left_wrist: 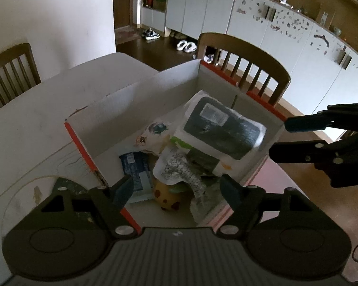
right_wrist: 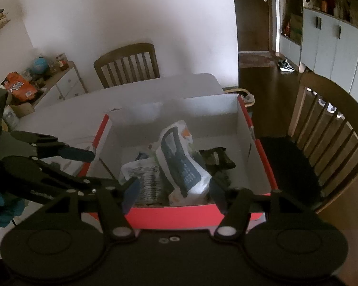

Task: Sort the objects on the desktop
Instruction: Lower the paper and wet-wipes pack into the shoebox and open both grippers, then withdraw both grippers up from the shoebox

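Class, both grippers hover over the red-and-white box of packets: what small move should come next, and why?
Probably lift both away and look for the next loose item. The left gripper and right gripper stand open and empty, while the large dark-and-white packet already lies on the pile inside the box.

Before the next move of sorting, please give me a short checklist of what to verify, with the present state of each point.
1. Left gripper jaws open, nothing between them: ok.
2. Right gripper jaws open, nothing between them: ok.
3. Red box stands on the white table, top open: ok.
4. Large white packet with the dark panel lies inside the box, on top of the pile: ok.
5. Yellow spotted toy lies inside the box, partly under a wrapper: ok.
6. More things left on the table to sort: cannot tell, most of the table is out of view.
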